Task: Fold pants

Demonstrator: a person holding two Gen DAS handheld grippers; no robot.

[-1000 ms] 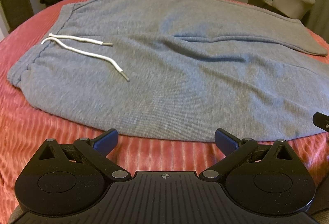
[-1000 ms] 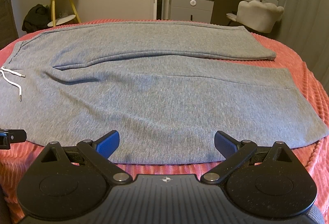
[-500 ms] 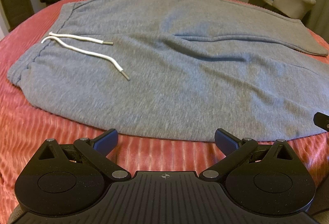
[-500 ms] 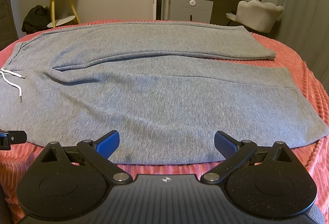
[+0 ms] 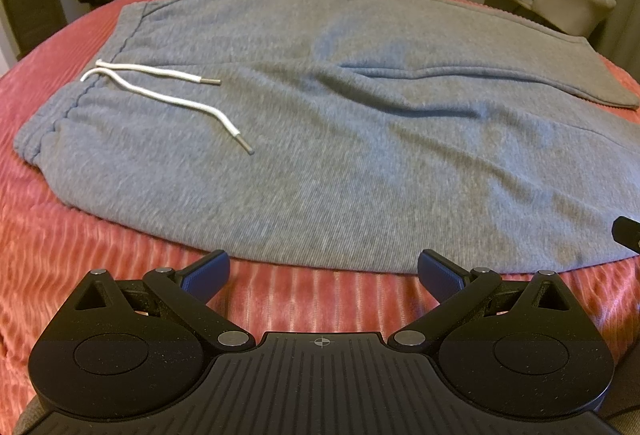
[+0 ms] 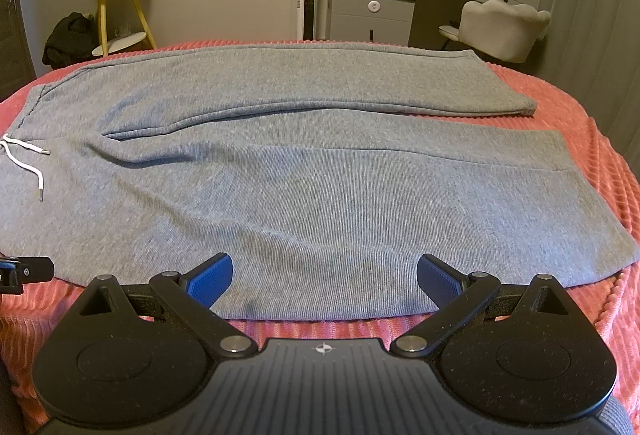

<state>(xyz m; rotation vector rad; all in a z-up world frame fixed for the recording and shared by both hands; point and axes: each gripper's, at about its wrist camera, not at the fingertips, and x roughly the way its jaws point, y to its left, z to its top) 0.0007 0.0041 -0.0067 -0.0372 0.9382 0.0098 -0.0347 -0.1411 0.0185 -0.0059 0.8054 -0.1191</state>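
Grey sweatpants (image 5: 340,139) lie flat across a pink ribbed bedspread (image 5: 80,255), waistband to the left with a white drawstring (image 5: 168,95) on top, both legs running right. In the right wrist view the pants (image 6: 320,187) fill the middle, the far leg's hem at the right. My left gripper (image 5: 323,271) is open and empty, just short of the near edge of the pants. My right gripper (image 6: 325,275) is open and empty, its blue fingertips (image 6: 212,277) over the near edge of the near leg.
The bedspread (image 6: 600,139) drops off at the right and near edges. Beyond the bed stand a yellow side table (image 6: 120,7), a dark bag (image 6: 72,39), a grey dresser (image 6: 372,15) and a pale chair (image 6: 508,27). The left gripper's tip (image 6: 24,271) shows at the left edge.
Almost nothing differs. The left view has shifted very slightly; both grippers stay open at the near edge of the pants.
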